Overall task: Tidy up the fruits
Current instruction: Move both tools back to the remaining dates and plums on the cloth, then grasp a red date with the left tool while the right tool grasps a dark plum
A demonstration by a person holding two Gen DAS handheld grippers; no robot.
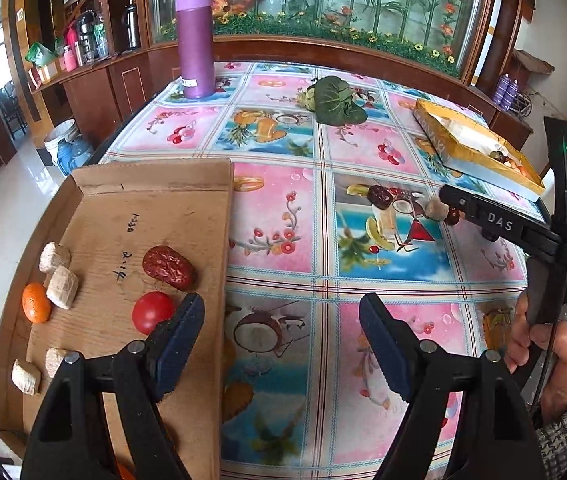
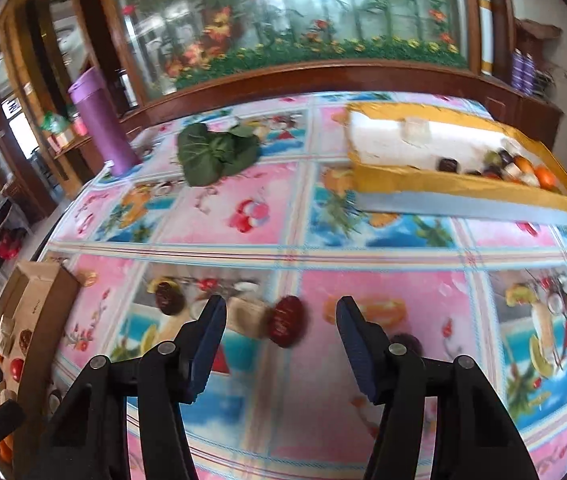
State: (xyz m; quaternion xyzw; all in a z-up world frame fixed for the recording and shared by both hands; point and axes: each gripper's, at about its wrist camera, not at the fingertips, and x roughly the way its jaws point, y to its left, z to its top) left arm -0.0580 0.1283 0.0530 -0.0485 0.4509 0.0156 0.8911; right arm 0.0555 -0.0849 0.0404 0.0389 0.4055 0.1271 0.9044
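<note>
A flat cardboard tray [image 1: 155, 208] lies at the table's left edge. It holds a wrinkled red date [image 1: 167, 268], a red tomato [image 1: 151, 312], a small orange [image 1: 35, 303] and several beige blocks [image 1: 61, 286]. My left gripper [image 1: 281, 312] is open and empty, its left finger over the tray's right rim beside the tomato. My right gripper [image 2: 281, 308] is open low over the tablecloth. A beige block [image 2: 249, 316] and a red date [image 2: 287, 320] lie just beyond its fingertips, untouched. A dark date [image 2: 169, 298] sits further left.
A yellow box [image 2: 463, 184] with several fruits in its right end stands at the back right. A green leafy vegetable [image 1: 337, 100] and a tall purple flask [image 1: 194, 40] stand at the back. A hand [image 1: 543, 344] holds the right gripper's handle.
</note>
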